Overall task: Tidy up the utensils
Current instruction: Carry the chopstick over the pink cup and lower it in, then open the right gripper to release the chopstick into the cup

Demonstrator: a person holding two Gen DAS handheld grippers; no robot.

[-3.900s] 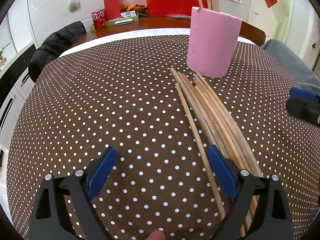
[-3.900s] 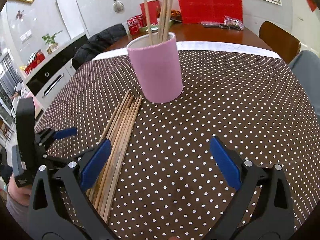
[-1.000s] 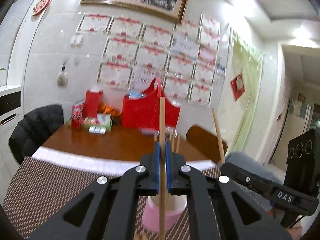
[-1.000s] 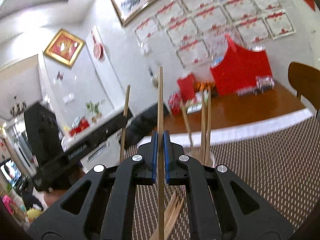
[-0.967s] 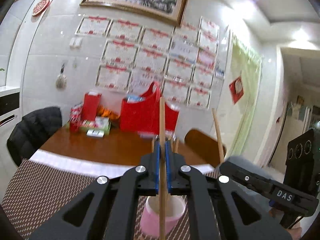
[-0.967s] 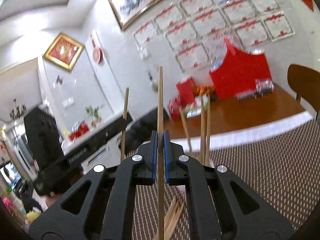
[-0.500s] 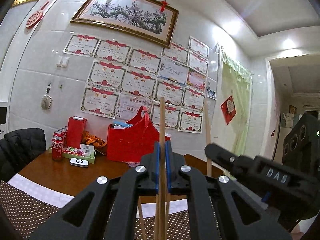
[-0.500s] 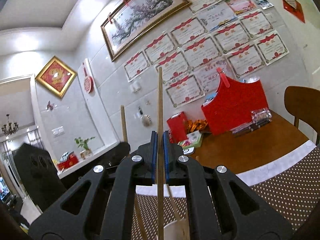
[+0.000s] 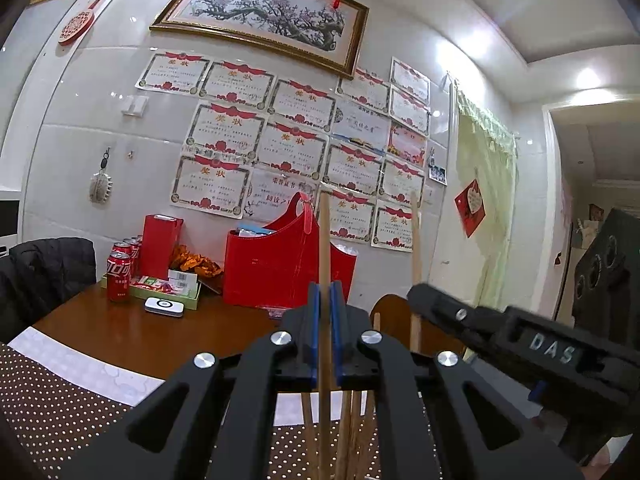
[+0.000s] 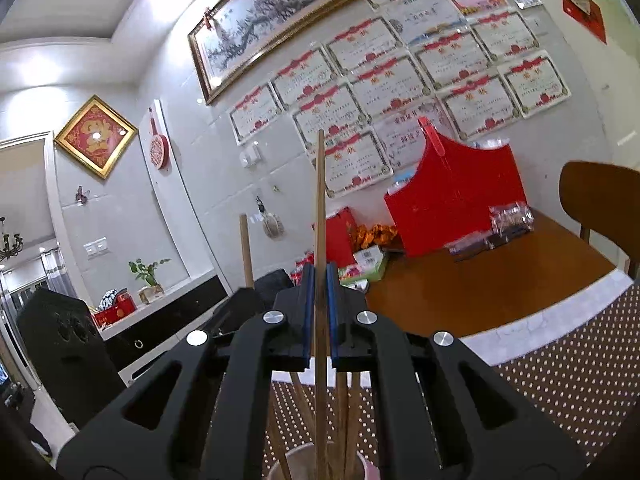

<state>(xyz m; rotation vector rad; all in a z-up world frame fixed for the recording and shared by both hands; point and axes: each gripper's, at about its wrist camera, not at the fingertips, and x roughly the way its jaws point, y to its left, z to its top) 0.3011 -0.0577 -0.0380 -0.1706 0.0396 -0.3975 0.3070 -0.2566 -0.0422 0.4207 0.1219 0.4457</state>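
Bright ceiling lights (image 9: pixel 588 78) glare at two o'clock and on the glossy wall tiles (image 9: pixel 80 152); fisheye edges bend, corners dark, focus fairly sharp.

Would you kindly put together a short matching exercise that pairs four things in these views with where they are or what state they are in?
Things:
1. left claw
2. pink cup
3. cola can
4. framed blossom painting

Descriptions:
A. hung on the wall above the certificates
B. shut on an upright chopstick
C. stands on the wooden table
D. holds several chopsticks, below the right claw

Pairs: 1-B, 2-D, 3-C, 4-A
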